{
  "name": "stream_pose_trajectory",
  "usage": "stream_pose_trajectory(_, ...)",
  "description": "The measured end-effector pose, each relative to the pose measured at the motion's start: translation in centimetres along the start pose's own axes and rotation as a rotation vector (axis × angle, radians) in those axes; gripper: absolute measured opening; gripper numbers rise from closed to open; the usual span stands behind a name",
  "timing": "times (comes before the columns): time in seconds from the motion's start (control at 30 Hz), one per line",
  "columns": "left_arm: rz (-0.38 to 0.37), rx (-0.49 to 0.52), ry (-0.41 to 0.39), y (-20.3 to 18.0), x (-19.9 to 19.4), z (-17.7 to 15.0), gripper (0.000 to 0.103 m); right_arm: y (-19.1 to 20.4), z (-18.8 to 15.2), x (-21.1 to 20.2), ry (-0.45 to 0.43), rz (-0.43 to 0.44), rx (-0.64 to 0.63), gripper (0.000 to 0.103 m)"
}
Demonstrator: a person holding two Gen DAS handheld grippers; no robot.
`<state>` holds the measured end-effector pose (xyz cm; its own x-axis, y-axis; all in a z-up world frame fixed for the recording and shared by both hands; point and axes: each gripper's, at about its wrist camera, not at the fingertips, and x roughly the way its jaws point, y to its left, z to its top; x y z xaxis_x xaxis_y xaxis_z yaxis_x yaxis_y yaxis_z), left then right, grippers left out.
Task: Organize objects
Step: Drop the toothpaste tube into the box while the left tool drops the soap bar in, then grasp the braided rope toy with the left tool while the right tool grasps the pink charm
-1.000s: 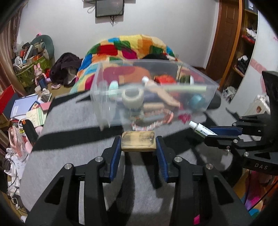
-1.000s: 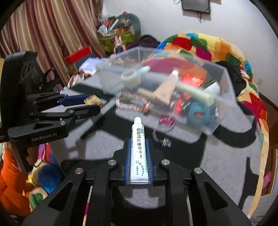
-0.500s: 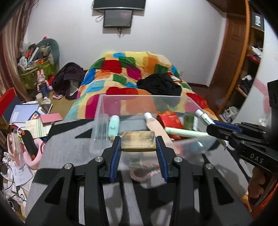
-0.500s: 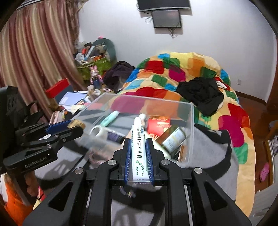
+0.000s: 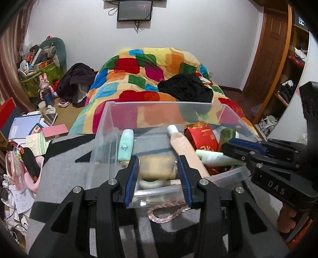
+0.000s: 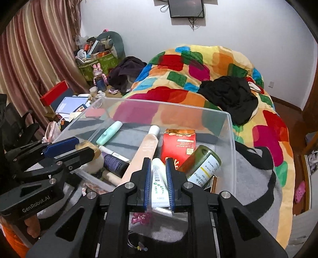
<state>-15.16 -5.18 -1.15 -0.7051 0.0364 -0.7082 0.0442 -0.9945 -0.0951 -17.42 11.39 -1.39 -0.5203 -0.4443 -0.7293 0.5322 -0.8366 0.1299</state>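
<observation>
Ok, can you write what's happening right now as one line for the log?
left gripper: shut on tan block | right gripper: shut on white tube | both over clear bin | not released

Patchwork quilt (image 5: 151,79) (black garment (image 5: 184,89) atop), wall screen (image 5: 135,10)

A white wall (image 5: 198,29) carried a dark screen (image 5: 134,10). A patchwork quilt (image 5: 151,75) covered the bed; striped curtains (image 6: 33,49) hung beside floor clutter, opposite a wooden door (image 5: 272,49).

left gripper (image 5: 158,178) | black frame, blue fingers (image 5: 132,176) (silver screws) | right gripper (image 6: 157,178) same, "DAS" mark
</observation>
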Motion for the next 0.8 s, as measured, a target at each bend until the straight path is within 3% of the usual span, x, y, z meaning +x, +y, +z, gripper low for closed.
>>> stream_pose_trajectory(0.3,-0.016,0.024,-0.032,-0.7,-2.2,-0.5,0.042,0.4,-0.6,-1.7,-0.011,0.031,-0.018,0.016)
stream_pose_trajectory(0.53,-0.017,0.062,-0.063,-1.4,-4.3,-1.4,0.052,0.5,-1.4,-4.2,-0.051,0.037,-0.034,0.025)
stream_pose_trajectory(0.8,0.018,0.093,0.014,-0.7,-3.2,-4.0,0.056,1.5,-3.0,-6.3,-0.085,0.016,-0.109,0.036)
